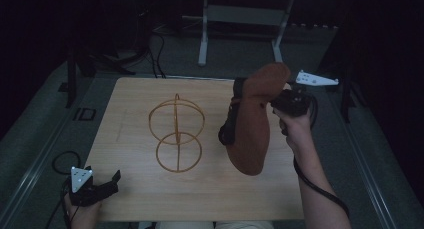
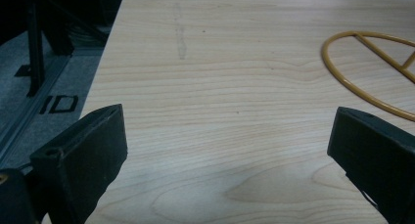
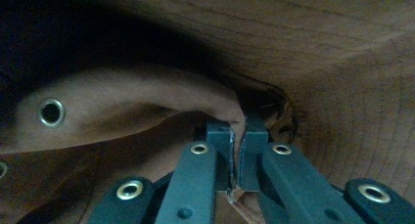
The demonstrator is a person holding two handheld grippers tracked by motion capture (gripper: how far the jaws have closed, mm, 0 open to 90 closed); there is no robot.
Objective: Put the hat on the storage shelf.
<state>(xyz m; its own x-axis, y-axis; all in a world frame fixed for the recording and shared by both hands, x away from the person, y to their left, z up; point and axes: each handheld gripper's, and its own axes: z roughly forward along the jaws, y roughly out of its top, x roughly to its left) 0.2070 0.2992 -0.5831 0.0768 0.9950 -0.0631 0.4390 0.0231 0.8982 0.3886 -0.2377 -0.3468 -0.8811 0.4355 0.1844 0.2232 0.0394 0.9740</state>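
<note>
A brown fabric hat (image 1: 252, 134) with a black strap hangs above the right half of the wooden table (image 1: 135, 199). My right gripper (image 1: 275, 105) is shut on its edge from the right. In the right gripper view the jaws (image 3: 238, 136) pinch a fold of the brown hat (image 3: 122, 106), which has a metal eyelet. A gold wire stand (image 1: 176, 134) made of rings sits at the table's middle. My left gripper (image 1: 114, 181) rests at the near left corner, open and holding nothing. In the left gripper view, bare table (image 2: 220, 62) lies between the wide jaws (image 2: 227, 123), with the wire stand (image 2: 356, 34) at the far right.
A white metal frame (image 1: 202, 39) stands on the floor behind the table. A black post (image 1: 72, 84) is off the table's left edge, and a black cable (image 1: 65, 161) loops on the floor near my left hand.
</note>
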